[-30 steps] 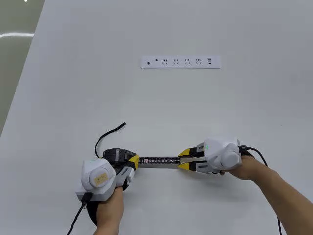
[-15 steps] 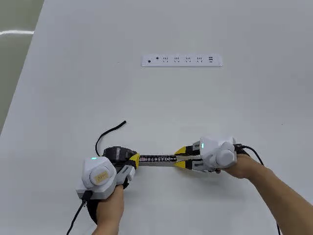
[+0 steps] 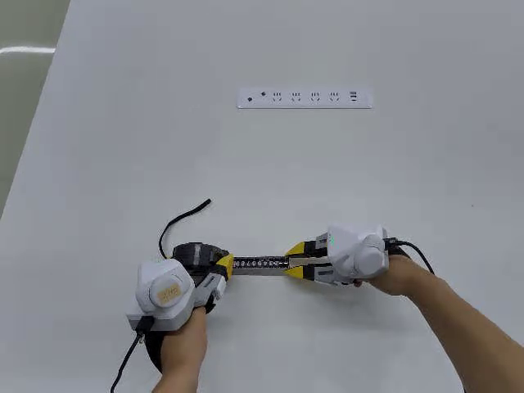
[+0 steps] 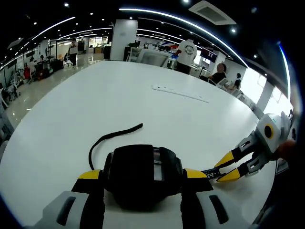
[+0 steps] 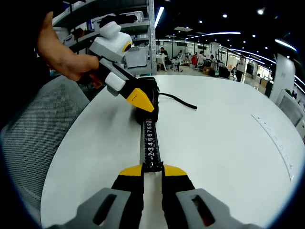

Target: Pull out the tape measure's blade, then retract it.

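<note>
The black tape measure case [image 3: 195, 256] rests on the white table, and my left gripper [image 3: 214, 277] is shut on it from the near side. In the left gripper view the case [image 4: 143, 172] sits tight between the yellow-tipped jaws of the left gripper [image 4: 143, 177]. A short length of numbered blade [image 3: 259, 264] runs right from the case to my right gripper [image 3: 295, 262], which is shut on the blade's end. The right gripper view looks along the blade [image 5: 150, 140] from the right gripper [image 5: 152, 170] to the case [image 5: 148, 97]. A black wrist strap [image 3: 181, 220] curls behind the case.
A white power strip [image 3: 304, 98] lies flat at the far middle of the table [image 3: 368, 180]. A floor strip [image 3: 24, 74] shows past the table's left edge. A grey mesh chair back [image 5: 28, 148] stands near the table's front edge.
My right gripper has slid left toward the case while holding the blade's end, so the exposed blade is shorter. The left gripper and the case have stayed put.
</note>
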The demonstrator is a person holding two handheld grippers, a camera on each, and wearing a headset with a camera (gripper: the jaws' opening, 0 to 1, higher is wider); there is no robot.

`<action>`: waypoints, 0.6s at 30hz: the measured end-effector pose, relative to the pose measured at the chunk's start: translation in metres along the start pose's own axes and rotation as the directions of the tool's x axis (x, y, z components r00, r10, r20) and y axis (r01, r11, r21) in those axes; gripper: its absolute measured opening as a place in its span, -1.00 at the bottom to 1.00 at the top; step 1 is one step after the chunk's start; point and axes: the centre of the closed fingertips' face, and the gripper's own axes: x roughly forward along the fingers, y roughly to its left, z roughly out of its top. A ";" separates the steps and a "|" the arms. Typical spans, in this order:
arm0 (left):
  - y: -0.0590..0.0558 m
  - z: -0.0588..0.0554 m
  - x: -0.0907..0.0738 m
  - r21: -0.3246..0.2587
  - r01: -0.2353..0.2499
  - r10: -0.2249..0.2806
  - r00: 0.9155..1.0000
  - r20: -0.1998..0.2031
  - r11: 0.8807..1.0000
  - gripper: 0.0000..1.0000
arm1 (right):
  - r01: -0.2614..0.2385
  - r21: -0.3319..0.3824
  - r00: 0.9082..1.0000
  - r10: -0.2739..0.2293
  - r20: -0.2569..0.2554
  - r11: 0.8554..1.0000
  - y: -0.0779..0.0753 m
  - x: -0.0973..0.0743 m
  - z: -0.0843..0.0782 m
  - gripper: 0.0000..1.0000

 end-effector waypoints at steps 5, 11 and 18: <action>0.000 0.000 0.001 0.000 0.003 -0.003 1.000 -0.004 1.000 0.23 | -0.003 -0.001 1.000 0.003 0.005 1.000 0.000 0.004 0.003 -0.77; 0.000 -0.001 0.000 0.000 0.004 -0.004 1.000 -0.008 1.000 0.23 | -0.004 0.000 1.000 0.004 0.008 1.000 0.001 0.008 0.005 -0.77; 0.000 -0.001 0.001 0.000 0.003 -0.003 1.000 -0.009 1.000 0.23 | -0.002 0.001 1.000 0.002 0.012 1.000 0.001 0.013 0.008 -0.77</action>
